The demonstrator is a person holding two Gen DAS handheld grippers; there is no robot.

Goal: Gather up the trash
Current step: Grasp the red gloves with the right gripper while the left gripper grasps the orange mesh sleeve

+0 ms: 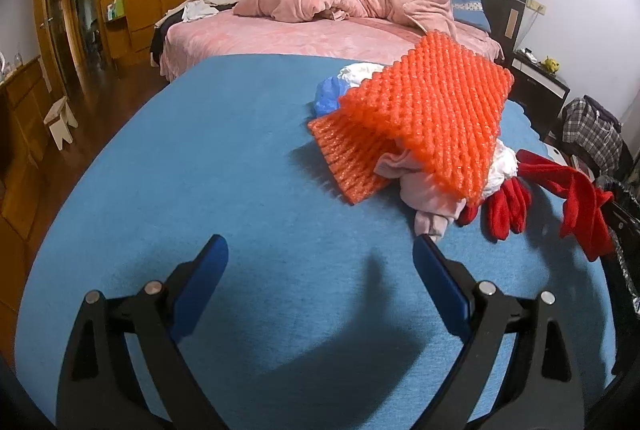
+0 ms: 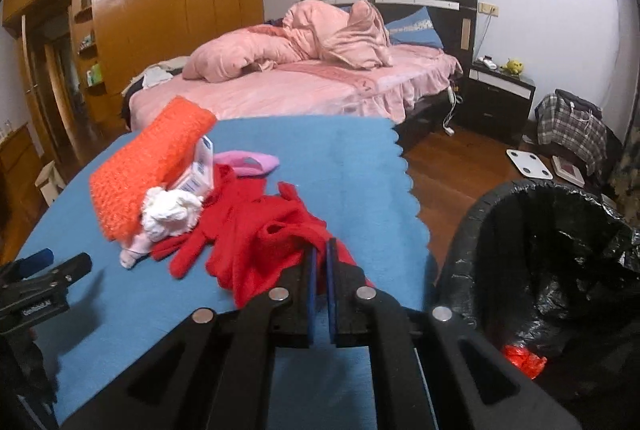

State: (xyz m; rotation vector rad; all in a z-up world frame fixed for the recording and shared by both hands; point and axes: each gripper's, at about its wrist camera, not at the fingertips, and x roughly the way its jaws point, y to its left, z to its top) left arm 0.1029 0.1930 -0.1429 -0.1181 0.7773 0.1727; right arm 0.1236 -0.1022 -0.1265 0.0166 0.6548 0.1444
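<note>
Trash lay heaped on the blue cloth (image 2: pixel 340 158): one orange foam net (image 2: pixel 148 166), one small white-and-blue carton (image 2: pixel 200 170) leaning against it, one crumpled white tissue wad (image 2: pixel 170 214), one pink sock (image 2: pixel 134 252) and one pink item (image 2: pixel 250 162) behind. Two red gloves (image 2: pixel 240 230) sprawled right of the wad. The left gripper (image 1: pixel 320 254) hovered over bare cloth, fingers wide and empty, with the heap ahead and to its right. The right gripper (image 2: pixel 320 250) had its fingers narrowed together, pinching red glove fabric at the tips. One black-lined bin (image 2: pixel 472 222) stood off the cloth's right edge, one red scrap (image 2: pixel 522 360) inside. A pink bed (image 2: pixel 280 90) stood beyond.
</note>
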